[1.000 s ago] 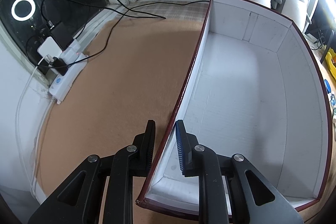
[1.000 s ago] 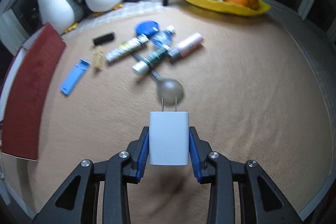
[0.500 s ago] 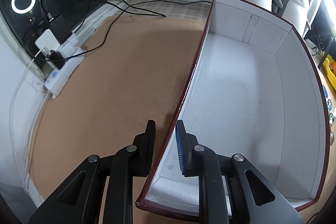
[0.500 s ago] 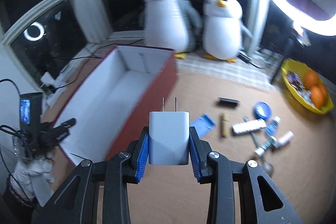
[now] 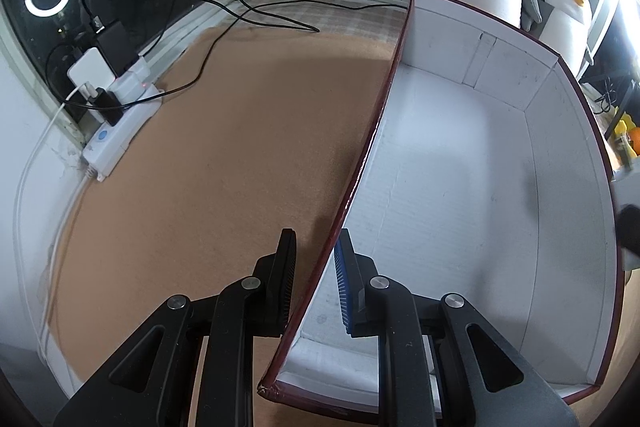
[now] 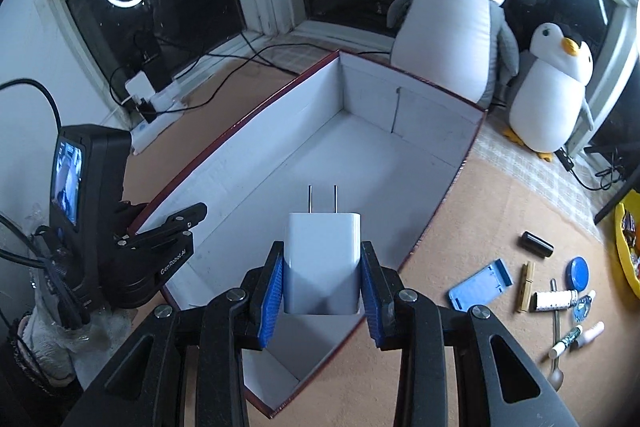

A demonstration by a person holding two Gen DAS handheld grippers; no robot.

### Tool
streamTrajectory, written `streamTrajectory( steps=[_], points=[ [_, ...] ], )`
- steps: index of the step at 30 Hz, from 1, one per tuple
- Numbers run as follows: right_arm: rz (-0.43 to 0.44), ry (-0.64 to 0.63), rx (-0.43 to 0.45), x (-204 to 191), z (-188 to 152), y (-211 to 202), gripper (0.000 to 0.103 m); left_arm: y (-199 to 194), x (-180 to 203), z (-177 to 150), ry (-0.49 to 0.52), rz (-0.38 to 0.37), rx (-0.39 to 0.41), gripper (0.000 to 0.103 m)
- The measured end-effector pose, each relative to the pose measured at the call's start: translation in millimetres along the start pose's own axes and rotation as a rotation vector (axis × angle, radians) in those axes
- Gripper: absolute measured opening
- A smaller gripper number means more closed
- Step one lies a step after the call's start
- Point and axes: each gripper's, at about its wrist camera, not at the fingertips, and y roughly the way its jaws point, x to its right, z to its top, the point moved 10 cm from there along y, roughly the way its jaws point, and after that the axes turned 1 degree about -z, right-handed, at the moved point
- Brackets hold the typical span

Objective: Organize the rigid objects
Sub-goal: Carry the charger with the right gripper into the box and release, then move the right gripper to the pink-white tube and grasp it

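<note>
A long box (image 6: 304, 155) with dark red outside and white inside lies open on the brown table. My left gripper (image 5: 316, 287) is shut on the box's left wall (image 5: 360, 163) near its front corner, one finger outside, one inside; it also shows in the right wrist view (image 6: 176, 223). My right gripper (image 6: 322, 279) is shut on a white wall charger (image 6: 322, 263), prongs pointing forward, held above the box's near end. The box interior holds nothing visible.
Two plush penguins (image 6: 452, 11) stand behind the box. Right of it lie a blue holder (image 6: 480, 285), a black cylinder (image 6: 536, 245), a blue lid (image 6: 578, 271), tubes and a spoon. A yellow fruit bowl (image 6: 626, 255) sits far right. A power strip (image 5: 120, 131) with cables lies left.
My right gripper carried the charger from over the open table toward the box and now holds it above the box's near end. The left gripper keeps its hold on the wall.
</note>
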Motion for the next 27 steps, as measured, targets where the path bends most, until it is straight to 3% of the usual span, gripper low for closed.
streamTrajectory(
  steps=[9,10,13,20,27],
  points=[
    [-0.014,-0.013,-0.036,-1.6,-4.2,21.0,0.032,-0.1,0.0,-0.8,0.004,0.001,-0.003,0.017],
    [-0.012,-0.014,-0.035,-1.8,-3.9,21.0,0.034,-0.4,0.6,-1.4,0.007,0.001,-0.004,0.017],
    [-0.007,-0.013,-0.021,-2.6,-1.7,19.5,0.059,-0.4,1.4,-2.2,0.013,0.006,-0.008,0.017],
    [0.016,0.051,0.045,10.3,4.4,-5.3,0.059,1.0,1.0,-2.3,0.021,0.015,-0.015,0.017],
    [-0.026,0.201,0.114,73.0,-13.7,-43.0,0.059,2.0,1.8,-3.2,0.031,0.025,-0.033,0.018]
  ],
)
